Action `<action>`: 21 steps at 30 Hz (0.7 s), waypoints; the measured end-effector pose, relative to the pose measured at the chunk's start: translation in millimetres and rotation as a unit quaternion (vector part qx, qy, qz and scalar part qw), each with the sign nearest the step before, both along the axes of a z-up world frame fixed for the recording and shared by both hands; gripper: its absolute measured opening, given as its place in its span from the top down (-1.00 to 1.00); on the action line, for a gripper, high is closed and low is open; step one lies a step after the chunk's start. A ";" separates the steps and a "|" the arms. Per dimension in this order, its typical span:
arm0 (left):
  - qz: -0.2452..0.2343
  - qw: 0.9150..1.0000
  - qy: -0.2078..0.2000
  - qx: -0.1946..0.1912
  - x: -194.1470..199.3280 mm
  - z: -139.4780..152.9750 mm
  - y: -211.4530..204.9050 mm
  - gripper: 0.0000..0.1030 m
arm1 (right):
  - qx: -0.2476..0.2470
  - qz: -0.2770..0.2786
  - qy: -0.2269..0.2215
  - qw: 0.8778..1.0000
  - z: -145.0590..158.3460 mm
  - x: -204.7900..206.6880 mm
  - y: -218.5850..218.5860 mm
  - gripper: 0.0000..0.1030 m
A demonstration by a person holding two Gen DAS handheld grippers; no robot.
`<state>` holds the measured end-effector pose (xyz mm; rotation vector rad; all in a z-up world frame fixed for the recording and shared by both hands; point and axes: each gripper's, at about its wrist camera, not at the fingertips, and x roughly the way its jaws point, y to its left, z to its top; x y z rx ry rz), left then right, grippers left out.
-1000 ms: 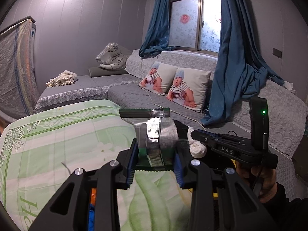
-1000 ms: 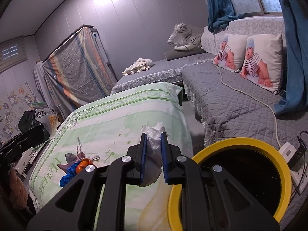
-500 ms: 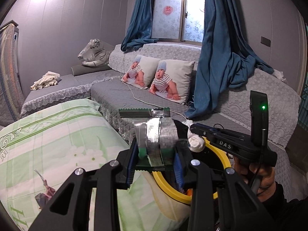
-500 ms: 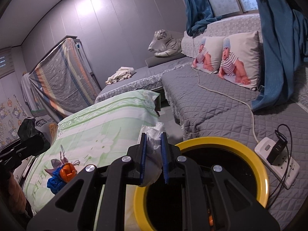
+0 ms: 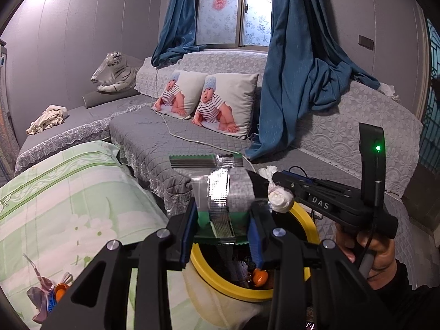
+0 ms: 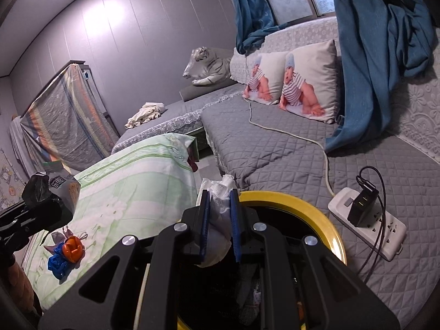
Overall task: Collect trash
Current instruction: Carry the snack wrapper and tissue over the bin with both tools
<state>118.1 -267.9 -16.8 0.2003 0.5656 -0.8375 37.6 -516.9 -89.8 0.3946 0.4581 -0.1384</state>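
The left gripper (image 5: 223, 229) is clamped on a silvery foil snack packet (image 5: 220, 192), held above the yellow-rimmed trash bin (image 5: 301, 214). The right gripper (image 6: 220, 220) pinches a crumpled white tissue (image 6: 218, 206) tight over the same bin (image 6: 316, 217), beside the green bedspread (image 6: 132, 192).

Black claw (image 5: 222, 236), blue pads (image 5: 189, 233)

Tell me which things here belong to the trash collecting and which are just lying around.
Job: snack packet in left gripper; crumpled tissue in right gripper; yellow-rimmed bin; wrappers on the table.
Lying about: baby-print pillows; toy tiger; power strip.
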 end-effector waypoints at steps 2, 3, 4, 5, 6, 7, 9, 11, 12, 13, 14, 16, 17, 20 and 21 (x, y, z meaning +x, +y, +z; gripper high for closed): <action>-0.004 1.000 0.003 0.003 0.3 -3.1 -7.1 0.39 | 0.002 -0.005 0.003 1.000 -3.9 -1.0 -4.8 0.74; -0.005 1.000 0.003 0.004 0.0 -4.3 -10.1 0.39 | 0.002 -0.008 0.003 1.000 -5.5 -1.7 -6.4 0.74; -0.005 1.000 0.003 0.006 0.0 -5.8 -13.1 0.39 | 0.002 -0.011 0.005 1.000 -7.5 -2.5 -8.8 0.74; -0.005 1.000 0.002 0.008 -0.3 -7.3 -16.3 0.39 | 0.004 -0.013 0.005 1.000 -9.2 -3.4 -11.0 0.74; -0.004 1.000 0.001 0.009 0.0 -8.4 -18.8 0.39 | 0.007 -0.014 0.007 1.000 -10.6 -3.5 -13.1 0.74; -0.004 1.000 0.000 0.011 0.2 -9.9 -21.3 0.39 | 0.008 -0.016 0.008 1.000 -12.3 -4.0 -14.9 0.74; -0.006 1.000 0.003 0.014 0.4 -13.5 -26.2 0.39 | 0.009 -0.020 0.010 1.000 -15.3 -5.2 -16.7 0.74; -0.007 1.000 0.007 0.017 2.9 -16.6 -29.1 0.39 | 0.013 -0.024 0.012 1.000 -18.8 -6.3 -19.2 0.74; -0.007 1.000 0.010 0.019 3.8 -19.0 -31.7 0.39 | 0.013 -0.025 0.013 1.000 -19.8 -6.5 -19.9 0.74; -0.007 1.000 0.012 0.021 4.6 -21.2 -33.4 0.39 | 0.014 -0.027 0.014 0.999 -21.8 -6.8 -21.3 0.74; -0.007 1.000 0.014 0.022 5.4 -23.9 -35.8 0.39 | 0.015 -0.028 0.015 0.999 -23.3 -7.1 -22.5 0.74; -0.006 1.000 0.017 0.026 7.4 -27.8 -39.2 0.39 | 0.017 -0.031 0.018 0.999 -26.5 -7.0 -24.4 0.74; -0.006 0.999 0.021 0.028 8.4 -30.7 -41.6 0.39 | 0.017 -0.032 0.020 0.999 -28.3 -6.8 -24.8 0.74; -0.004 0.999 0.026 0.032 10.9 -35.0 -46.2 0.39 | 0.021 -0.034 0.025 0.999 -33.2 -6.0 -27.6 0.74; -0.004 0.999 0.026 0.034 11.4 -36.9 -48.3 0.39 | 0.022 -0.034 0.026 0.999 -34.3 -6.2 -28.1 0.74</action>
